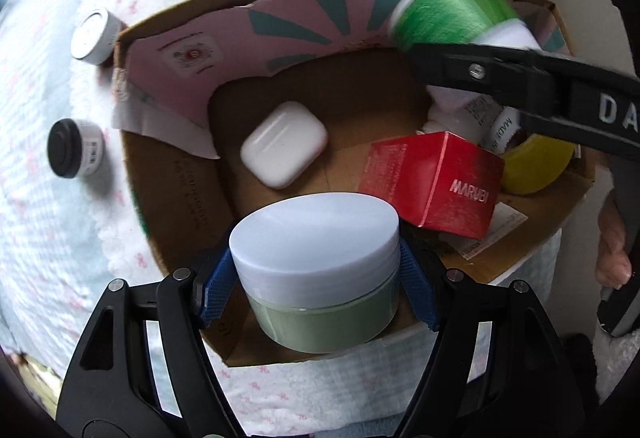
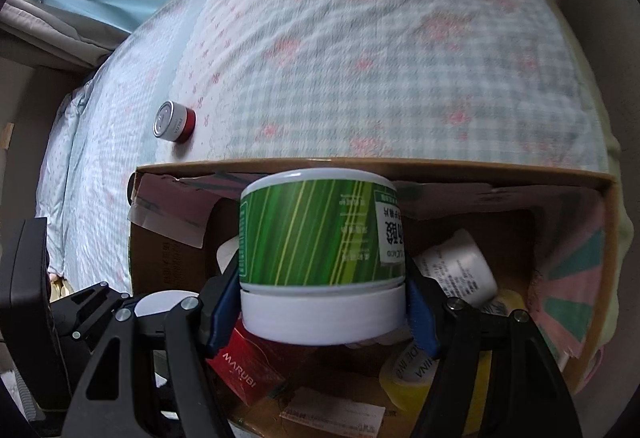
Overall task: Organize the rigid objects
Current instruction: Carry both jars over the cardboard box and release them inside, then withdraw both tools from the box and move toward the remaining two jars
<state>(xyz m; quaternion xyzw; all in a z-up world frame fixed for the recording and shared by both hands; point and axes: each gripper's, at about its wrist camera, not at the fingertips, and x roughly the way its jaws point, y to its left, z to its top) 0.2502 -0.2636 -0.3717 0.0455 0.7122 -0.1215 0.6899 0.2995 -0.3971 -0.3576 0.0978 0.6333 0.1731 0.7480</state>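
Observation:
My left gripper [image 1: 316, 252] is shut on a pale green jar [image 1: 324, 326] with a white lid and holds it above the near edge of an open cardboard box [image 1: 176, 197]. My right gripper [image 2: 322, 274] is shut on a green-striped tub [image 2: 312, 230], which is upside down with its white lid at the bottom, over the same box [image 2: 360, 163]. The left wrist view shows that tub [image 1: 452, 9] at the box's far right corner. Inside the box lie a white earbud case [image 1: 284, 143], a red carton [image 1: 436, 181], a yellow tape roll [image 1: 536, 165] and a white bottle [image 1: 476, 109].
The box sits on a bed with a checked, pink-flowered cover [image 2: 400, 57]. Loose on the cover lie a white-lidded pot [image 1: 94, 35], a black-lidded pot [image 1: 74, 147] and a red and silver pot [image 2: 174, 125]. A person's hand [image 1: 612, 250] is at the right.

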